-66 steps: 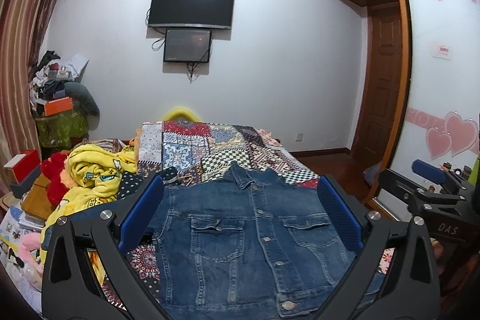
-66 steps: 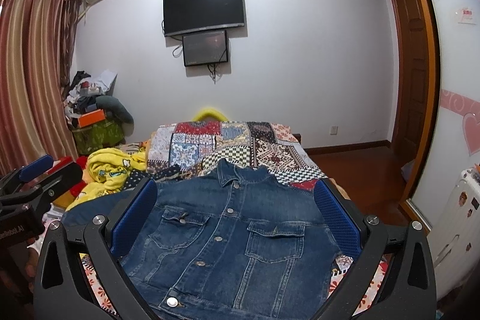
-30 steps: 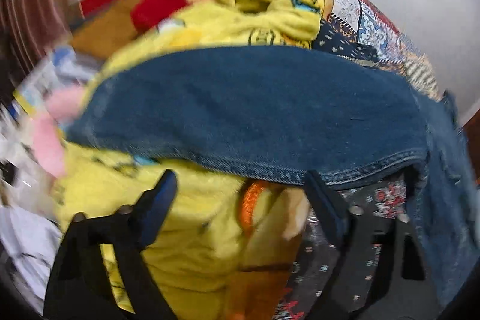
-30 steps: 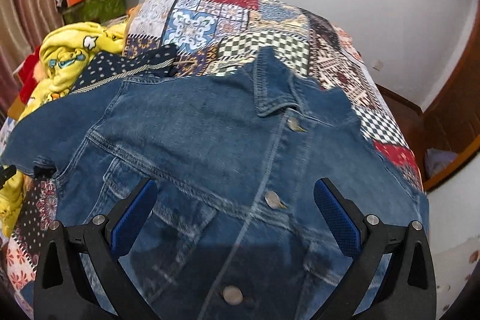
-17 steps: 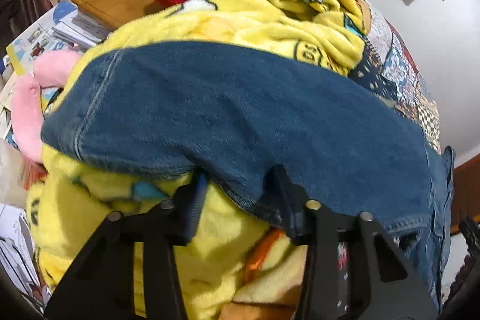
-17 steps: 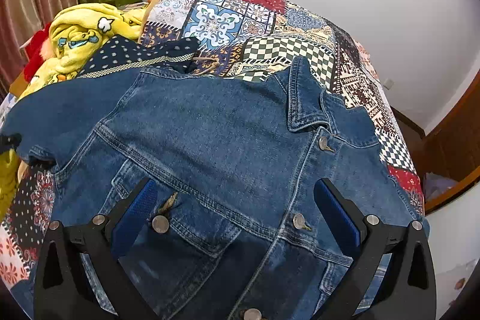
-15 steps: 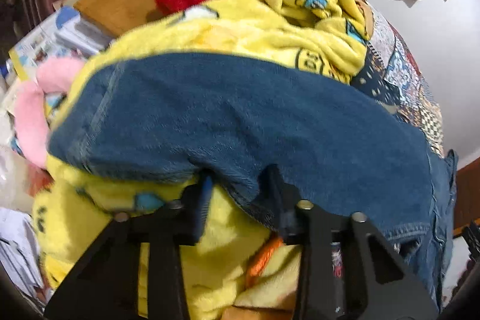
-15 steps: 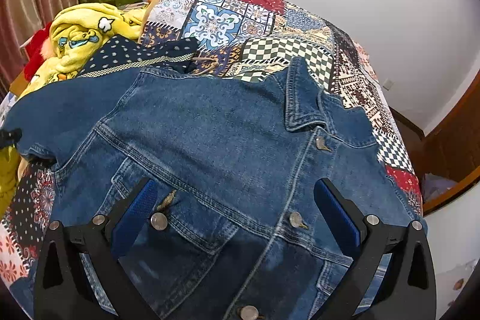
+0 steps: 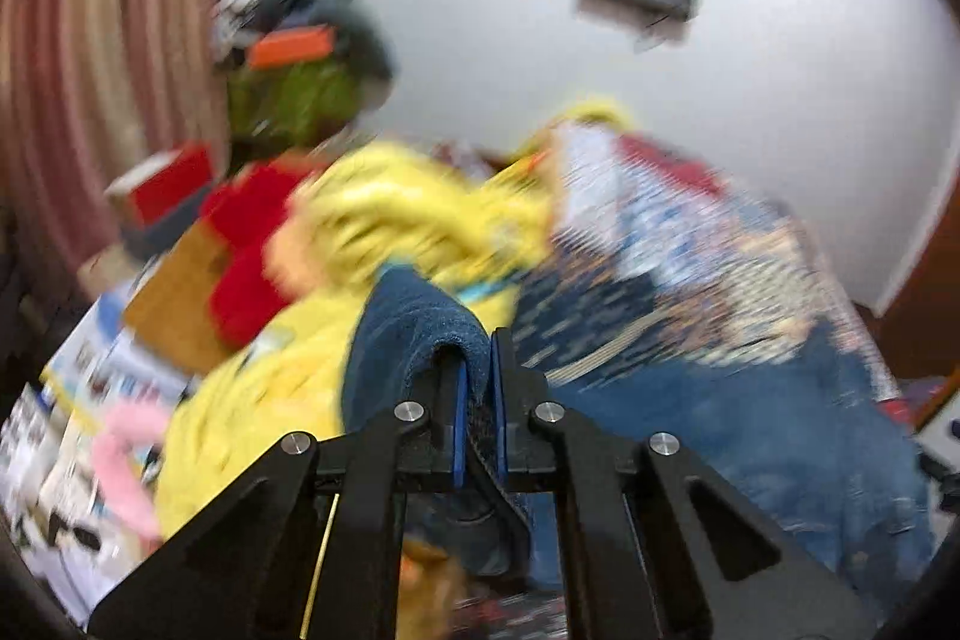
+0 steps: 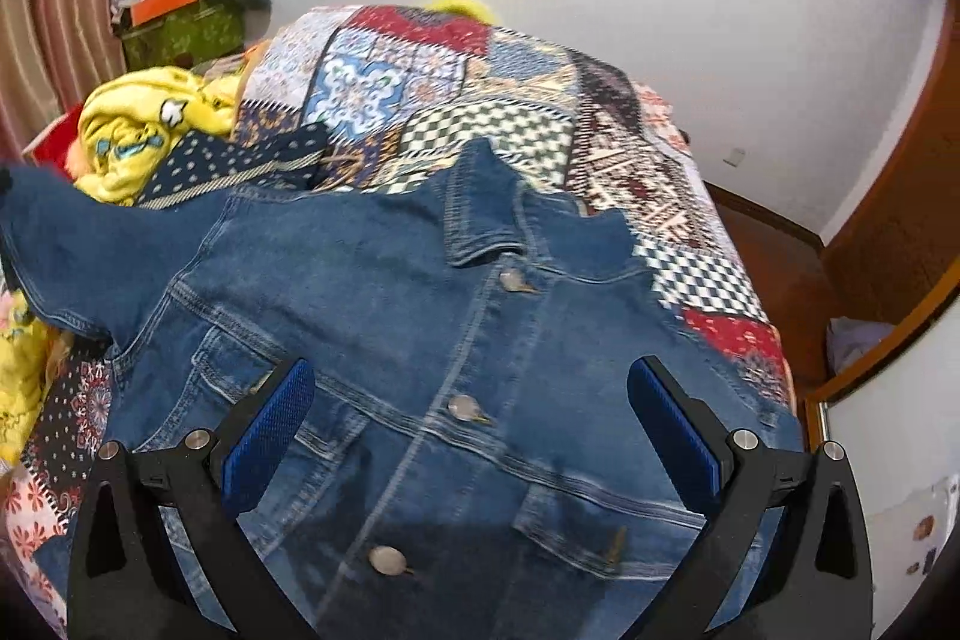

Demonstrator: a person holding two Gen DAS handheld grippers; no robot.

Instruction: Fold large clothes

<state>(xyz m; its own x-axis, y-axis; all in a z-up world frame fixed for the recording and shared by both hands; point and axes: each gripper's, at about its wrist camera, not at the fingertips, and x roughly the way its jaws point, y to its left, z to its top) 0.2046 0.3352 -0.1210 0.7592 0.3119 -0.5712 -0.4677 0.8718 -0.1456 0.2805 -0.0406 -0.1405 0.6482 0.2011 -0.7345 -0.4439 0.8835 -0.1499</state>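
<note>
Left gripper (image 9: pixel 478 388) clenched on the sleeve (image 9: pixel 414 334) of a denim jacket (image 10: pixel 420 328) lying on a quilt (image 10: pixel 456 100). Right gripper (image 10: pixel 474 436) released above the jacket.

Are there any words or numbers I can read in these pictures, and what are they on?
None can be read.
Papers and magazines beside the bed: print too blurred.
Metal buttons on the blue denim jacket: any lettering is too small.
Yellow cartoon blanket: pictures only, no words show.
</note>
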